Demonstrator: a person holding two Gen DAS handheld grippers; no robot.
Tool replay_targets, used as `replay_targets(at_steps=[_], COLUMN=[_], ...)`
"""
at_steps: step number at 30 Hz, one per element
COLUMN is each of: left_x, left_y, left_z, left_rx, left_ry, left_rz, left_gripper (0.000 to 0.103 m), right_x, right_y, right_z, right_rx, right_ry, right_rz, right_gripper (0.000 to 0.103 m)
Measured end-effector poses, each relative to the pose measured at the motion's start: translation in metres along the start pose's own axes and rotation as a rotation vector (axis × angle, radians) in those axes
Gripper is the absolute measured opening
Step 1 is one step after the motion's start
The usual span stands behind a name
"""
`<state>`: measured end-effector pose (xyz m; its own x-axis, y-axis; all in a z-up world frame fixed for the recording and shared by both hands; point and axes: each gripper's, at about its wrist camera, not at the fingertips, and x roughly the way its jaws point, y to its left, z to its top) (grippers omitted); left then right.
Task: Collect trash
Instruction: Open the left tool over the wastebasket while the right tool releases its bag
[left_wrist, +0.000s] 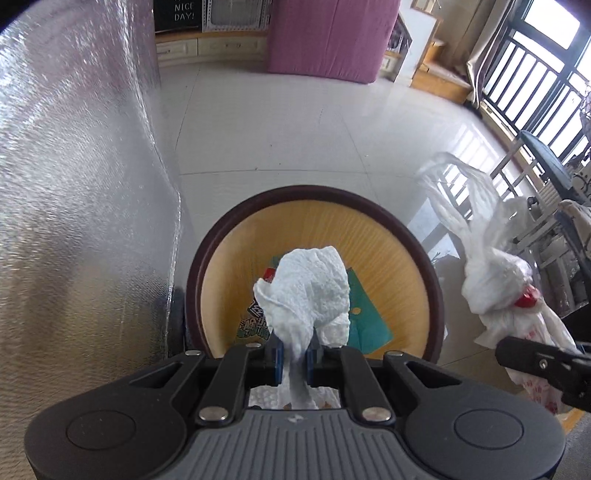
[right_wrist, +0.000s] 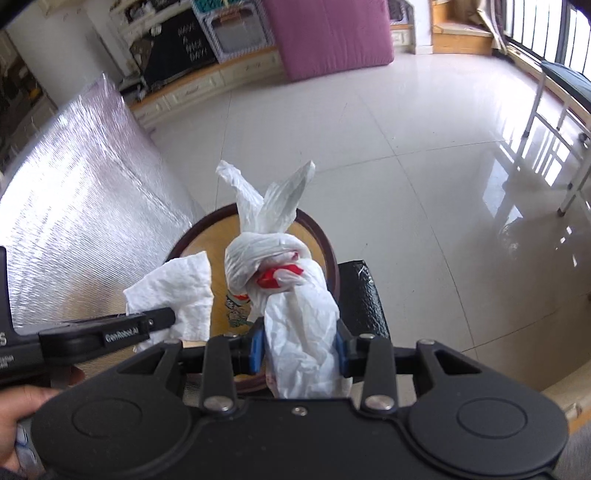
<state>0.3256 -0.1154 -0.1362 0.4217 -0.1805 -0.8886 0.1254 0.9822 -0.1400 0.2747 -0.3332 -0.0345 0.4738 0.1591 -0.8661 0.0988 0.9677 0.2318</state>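
My left gripper (left_wrist: 294, 360) is shut on a crumpled white paper towel (left_wrist: 310, 291) and holds it above a round wooden stool (left_wrist: 399, 266). The towel also shows at the left of the right wrist view (right_wrist: 177, 291). My right gripper (right_wrist: 301, 349) is shut on a knotted white plastic bag (right_wrist: 295, 295) with red print, held above the same stool (right_wrist: 207, 240). The bag shows at the right of the left wrist view (left_wrist: 495, 280). A green snack wrapper (left_wrist: 369, 317) lies on the stool top, partly hidden by the towel.
A large foil-wrapped panel (left_wrist: 81, 206) stands close on the left. White tiled floor (left_wrist: 295, 122) spreads ahead. A pink mattress (left_wrist: 328, 37) leans at the back. A white-framed chair (right_wrist: 554, 122) and window railing (left_wrist: 535, 81) are on the right. A black padded seat (right_wrist: 362, 299) sits beside the stool.
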Motion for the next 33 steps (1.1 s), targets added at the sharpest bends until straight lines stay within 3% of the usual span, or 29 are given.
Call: replay_targets(at_steps=[7,12,18,20,25,27,30,31,33], left_x=[0.036,0.054,0.066,0.072,0.080,0.080,0.079,0.080,0.080], left_y=[0.002,0.001,0.012,0.010,0.008,0.010,0.007,0.005,0.002], left_z=[0.007,0.003,-0.004,0.000,0.003,-0.003,-0.001,0.000,0.002], left_rx=[-0.013,-0.006,-0.006,0.009,0.022,0.032,0.037,0.037,0.041], left_ry=[0.046,0.072,0.083,0.084,0.077,0.067,0.055,0.055,0.054], left_rz=[0.013,0.013,0.007,0.013,0.020,0.024,0.016,0.013,0.011], left_gripper=[0.012,0.012,0.012,0.012,0.012,0.016,0.017,0.021,0.028], right_x=[0.070,0.134,0.201,0.215,0.243,0.244,0.231,0.225,0.209], right_y=[0.017,0.036,0.054,0.066,0.076,0.074,0.064,0.061,0.061], right_z=[0.041,0.058,0.060,0.059,0.047,0.043,0.048,0.052,0.059], right_rx=[-0.062,-0.151,-0.189,-0.266,-0.310,-0.290,-0.181,-0.148,-0.119], right_ry=[0.108,0.235,0.352,0.352,0.424,0.437,0.421,0.414,0.387], right_rz=[-0.011,-0.068,-0.132,-0.199,-0.231,-0.201,-0.068,-0.027,0.018], right_gripper=[0.037,0.037,0.037,0.037,0.038,0.040,0.061,0.068,0.074])
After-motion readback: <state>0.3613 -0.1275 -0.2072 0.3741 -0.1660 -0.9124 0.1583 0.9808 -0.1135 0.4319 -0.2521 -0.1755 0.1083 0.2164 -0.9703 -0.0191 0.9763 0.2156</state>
